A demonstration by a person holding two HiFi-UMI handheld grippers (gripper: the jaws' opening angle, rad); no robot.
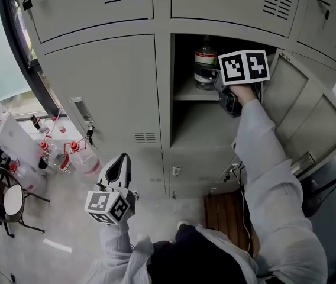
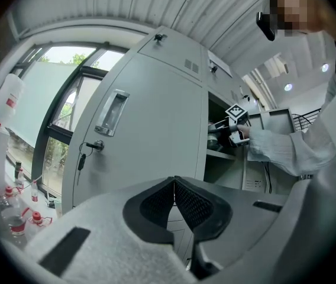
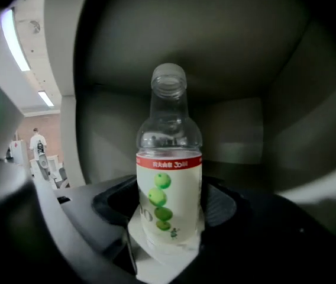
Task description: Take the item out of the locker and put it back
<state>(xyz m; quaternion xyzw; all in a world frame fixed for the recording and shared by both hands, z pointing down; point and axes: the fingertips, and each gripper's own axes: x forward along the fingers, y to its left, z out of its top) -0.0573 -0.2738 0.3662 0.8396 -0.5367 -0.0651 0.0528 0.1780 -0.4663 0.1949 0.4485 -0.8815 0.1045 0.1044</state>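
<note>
R claw [image 3: 171, 215] grips bottle [image 3: 169, 158] in locker [image 1: 200, 126].

Head view's useless for the right gripper [image 3: 169, 212]: its marker cube [image 1: 244, 67] covers the jaws right where they meet the bottle [image 3: 169, 129]. From the gripper's own camera, the bottle's base low between the jaws blurs into something white, and the label [image 3: 169, 188] print is unreadably tiny.

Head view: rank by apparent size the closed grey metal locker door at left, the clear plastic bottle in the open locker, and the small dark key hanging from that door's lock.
Largest: closed grey metal locker door.
Middle: clear plastic bottle, partly hidden.
Smallest: small dark key.
</note>
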